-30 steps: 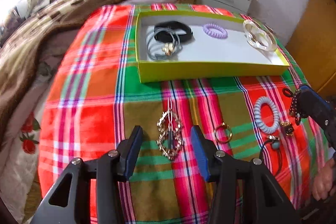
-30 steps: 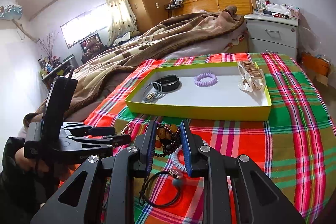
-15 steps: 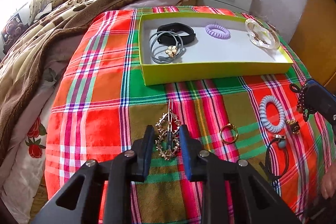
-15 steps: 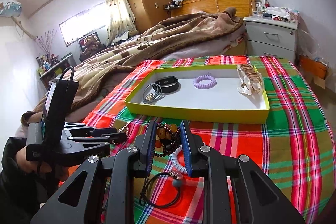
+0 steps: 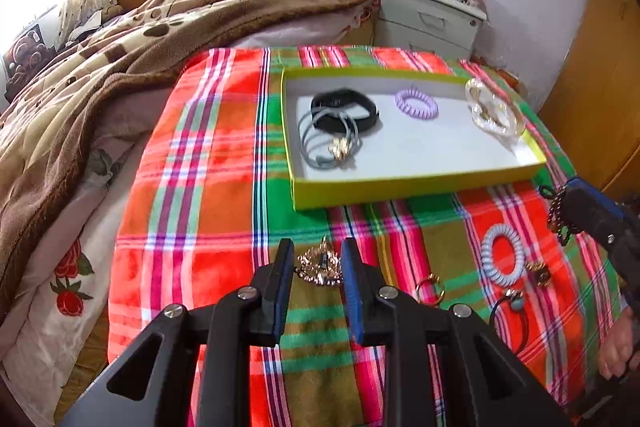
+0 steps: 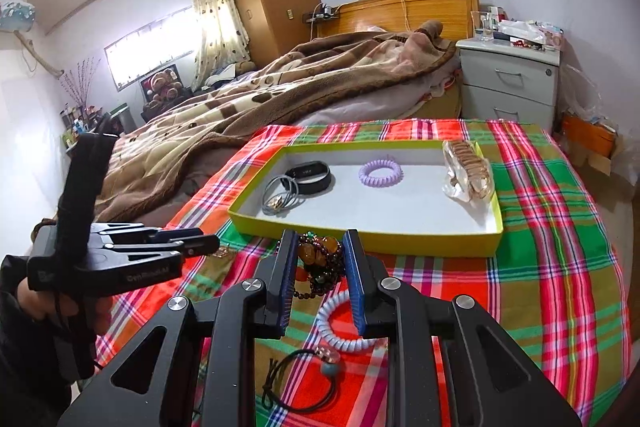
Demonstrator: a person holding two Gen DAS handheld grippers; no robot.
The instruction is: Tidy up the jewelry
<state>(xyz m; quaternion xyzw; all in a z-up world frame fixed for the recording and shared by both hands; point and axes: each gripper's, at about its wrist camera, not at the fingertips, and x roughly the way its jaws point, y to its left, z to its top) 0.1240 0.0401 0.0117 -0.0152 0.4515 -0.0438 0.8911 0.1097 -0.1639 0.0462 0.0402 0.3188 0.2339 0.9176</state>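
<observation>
My left gripper (image 5: 317,259) is shut on a gold ornate hair clip (image 5: 320,265) and holds it above the plaid cloth. My right gripper (image 6: 320,251) is shut on a dark beaded bracelet with amber beads (image 6: 322,263), lifted in front of the tray. The yellow-green tray (image 5: 400,189) holds a black band (image 5: 344,109), grey hair ties (image 5: 328,143), a purple coil tie (image 5: 416,103) and a clear bangle (image 5: 494,113). It also shows in the right wrist view (image 6: 380,241). The right gripper shows at the right edge of the left wrist view (image 5: 592,215).
On the plaid cloth lie a white coil tie (image 5: 502,259), a gold ring (image 5: 430,289), a small gold piece (image 5: 538,273) and a black tie with a teal bead (image 5: 510,311). A bed with a brown blanket (image 5: 120,67) is left, a nightstand (image 5: 430,17) behind.
My left gripper closed on the gold hair clip and lifted it up off the cloth. My right gripper stays shut on the beaded bracelet, nearly still.
</observation>
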